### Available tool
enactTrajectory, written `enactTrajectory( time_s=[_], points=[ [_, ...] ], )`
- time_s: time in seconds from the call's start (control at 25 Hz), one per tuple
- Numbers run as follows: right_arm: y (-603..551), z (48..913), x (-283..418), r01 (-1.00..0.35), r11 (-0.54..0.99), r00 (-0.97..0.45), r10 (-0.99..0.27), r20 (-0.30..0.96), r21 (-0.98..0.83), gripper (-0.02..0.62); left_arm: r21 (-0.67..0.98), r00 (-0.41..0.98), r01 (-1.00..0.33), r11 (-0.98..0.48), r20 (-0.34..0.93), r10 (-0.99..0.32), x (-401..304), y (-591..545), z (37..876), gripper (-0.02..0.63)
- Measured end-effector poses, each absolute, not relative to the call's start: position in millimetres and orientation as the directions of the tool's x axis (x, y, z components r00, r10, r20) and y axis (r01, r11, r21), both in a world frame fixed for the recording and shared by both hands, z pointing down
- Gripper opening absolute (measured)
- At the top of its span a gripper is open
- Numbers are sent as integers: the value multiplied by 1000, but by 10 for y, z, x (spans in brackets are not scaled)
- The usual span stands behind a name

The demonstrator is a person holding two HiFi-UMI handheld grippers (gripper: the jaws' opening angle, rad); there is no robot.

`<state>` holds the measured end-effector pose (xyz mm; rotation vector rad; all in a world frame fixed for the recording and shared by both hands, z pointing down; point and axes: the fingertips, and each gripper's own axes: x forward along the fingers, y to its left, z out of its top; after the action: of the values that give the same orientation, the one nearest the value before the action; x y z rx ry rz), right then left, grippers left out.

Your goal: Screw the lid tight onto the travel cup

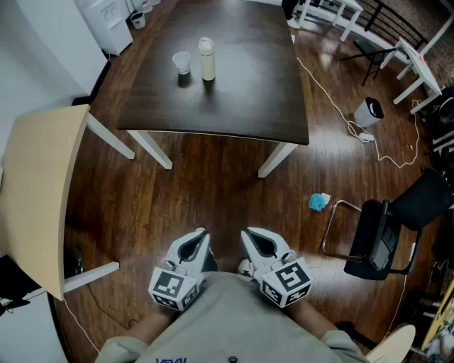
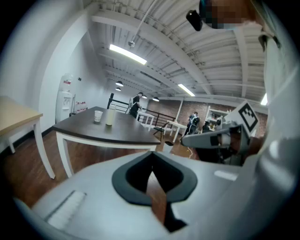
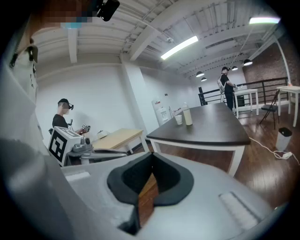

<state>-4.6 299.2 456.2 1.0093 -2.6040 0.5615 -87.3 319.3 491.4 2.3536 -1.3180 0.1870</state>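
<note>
Near the body, the left gripper (image 1: 201, 235) and right gripper (image 1: 247, 235) are both pressed together, pinching nothing. Far off on the dark table (image 1: 248, 85), the cup (image 1: 206, 60) stands upright, long axis vertical: tall, cream, white-topped. A small clear cup (image 1: 181, 61) sits just left.

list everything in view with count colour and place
table: 1, dark brown, ahead
travel cup: 1, cream, upright on table
lid: 1, whitish, on table left of cup, apart
side table: 1, light wood, left
chair: 1, black, right
bin: 1, white, floor right of table
blue thing: 1, floor near chair
dispenser: 1, white, far left wall
people: at least 2, dark tops, background
left gripper: 1, grey, shut, empty, near body
right gripper: 1, grey, shut, empty, near body
</note>
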Motion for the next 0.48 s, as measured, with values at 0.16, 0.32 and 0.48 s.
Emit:
enactTrajectory(
  time_s=[0.16,0.32,0.48],
  points=[
    [2673,4345,-503,-715,660,-691,-619,373,-230,-3,296,573,-816,-497,295,-765,-1252,2878,4786,2],
    [2513,4285,-892,-725,656,-680,-630,375,-211,-3,290,592,-803,-520,296,-750,-1573,2676,4786,2],
    [2382,4279,-1055,-735,654,-665,-641,383,-181,-3,287,596,-800,-527,285,-751,-1771,2530,4768,2]
  ],
)
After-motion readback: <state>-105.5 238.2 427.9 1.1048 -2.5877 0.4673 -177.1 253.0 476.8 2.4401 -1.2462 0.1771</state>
